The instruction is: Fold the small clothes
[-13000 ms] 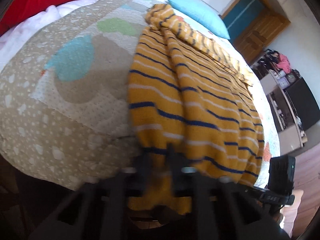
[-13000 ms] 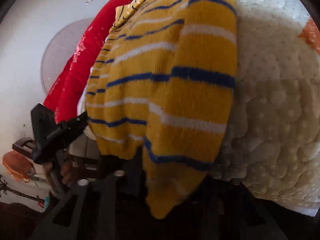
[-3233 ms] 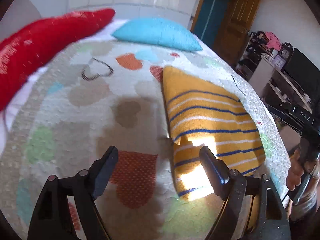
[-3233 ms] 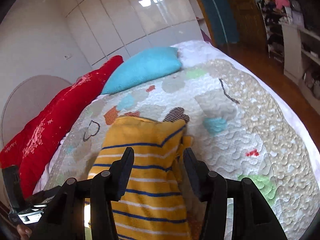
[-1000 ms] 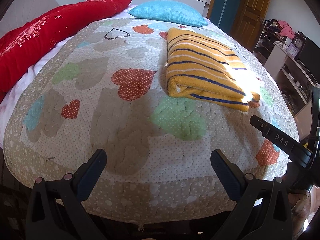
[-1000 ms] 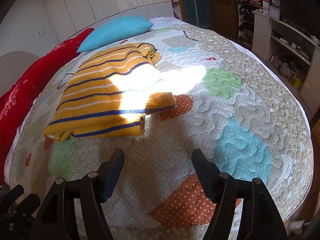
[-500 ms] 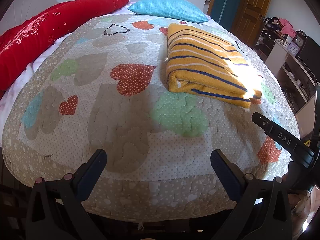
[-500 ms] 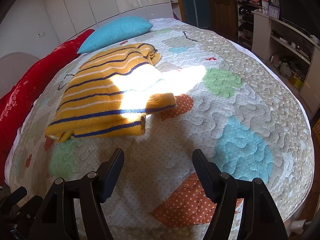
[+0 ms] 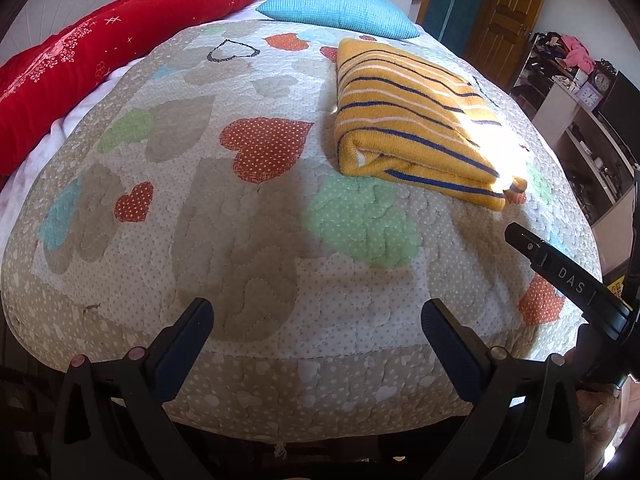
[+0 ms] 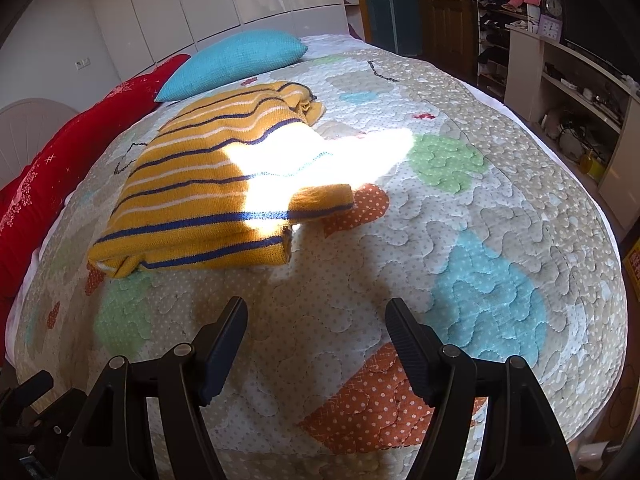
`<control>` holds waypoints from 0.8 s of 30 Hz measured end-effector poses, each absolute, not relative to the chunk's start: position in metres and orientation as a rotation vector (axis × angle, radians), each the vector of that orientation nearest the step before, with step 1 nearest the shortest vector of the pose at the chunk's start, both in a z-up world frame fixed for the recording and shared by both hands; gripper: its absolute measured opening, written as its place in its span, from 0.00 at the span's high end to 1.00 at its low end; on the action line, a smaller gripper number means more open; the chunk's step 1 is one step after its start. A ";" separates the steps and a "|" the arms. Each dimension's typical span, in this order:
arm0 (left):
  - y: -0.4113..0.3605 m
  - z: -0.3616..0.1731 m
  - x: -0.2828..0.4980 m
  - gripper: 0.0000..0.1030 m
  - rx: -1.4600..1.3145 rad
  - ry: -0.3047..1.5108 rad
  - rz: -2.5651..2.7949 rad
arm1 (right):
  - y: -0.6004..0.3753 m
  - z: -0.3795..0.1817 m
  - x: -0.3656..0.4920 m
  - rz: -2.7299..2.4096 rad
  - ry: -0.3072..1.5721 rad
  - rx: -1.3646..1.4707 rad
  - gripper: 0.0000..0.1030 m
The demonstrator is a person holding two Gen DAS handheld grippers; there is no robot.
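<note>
A yellow sweater [image 9: 404,120] with blue and white stripes lies folded on the quilted bed [image 9: 240,240], right of the middle; it also shows in the right wrist view [image 10: 208,192], with a sunlit patch across it. My left gripper [image 9: 316,316] is open and empty near the foot edge of the bed, well short of the sweater. My right gripper [image 10: 314,316] is open and empty, also back from the sweater. The right gripper's body [image 9: 568,284] shows at the right of the left wrist view.
A red pillow [image 9: 80,72] and a blue pillow [image 9: 336,10] lie at the head of the bed. White shelves [image 10: 560,88] with clutter and a wooden door [image 10: 444,12] stand to the right. The quilt has heart patches.
Since 13 s ago both grippers let go of the sweater, which now lies folded. Over the last second both grippers stay open and hardly move.
</note>
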State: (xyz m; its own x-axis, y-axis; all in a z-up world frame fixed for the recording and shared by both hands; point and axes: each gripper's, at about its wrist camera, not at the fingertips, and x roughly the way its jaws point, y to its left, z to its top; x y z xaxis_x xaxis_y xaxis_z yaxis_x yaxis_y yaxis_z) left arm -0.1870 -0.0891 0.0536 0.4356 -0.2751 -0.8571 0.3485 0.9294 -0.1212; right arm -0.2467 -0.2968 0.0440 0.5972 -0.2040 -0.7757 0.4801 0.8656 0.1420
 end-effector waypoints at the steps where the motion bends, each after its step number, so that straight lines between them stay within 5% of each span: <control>1: -0.089 0.053 -0.187 0.00 0.076 1.053 -0.388 | -0.297 0.044 -0.247 -0.406 0.844 0.356 0.26; 24: -0.088 0.045 -0.183 0.00 0.067 1.091 -0.387 | -0.299 0.039 -0.249 -0.411 0.850 0.352 0.23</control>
State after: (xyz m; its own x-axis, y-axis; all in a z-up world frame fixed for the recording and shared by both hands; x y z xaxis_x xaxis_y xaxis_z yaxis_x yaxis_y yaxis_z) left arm -0.1828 -0.0877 0.0447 0.4020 -0.2730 -0.8740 0.3384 0.9312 -0.1353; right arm -0.2489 -0.2987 0.0388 0.5911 -0.2074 -0.7795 0.4823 0.8655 0.1355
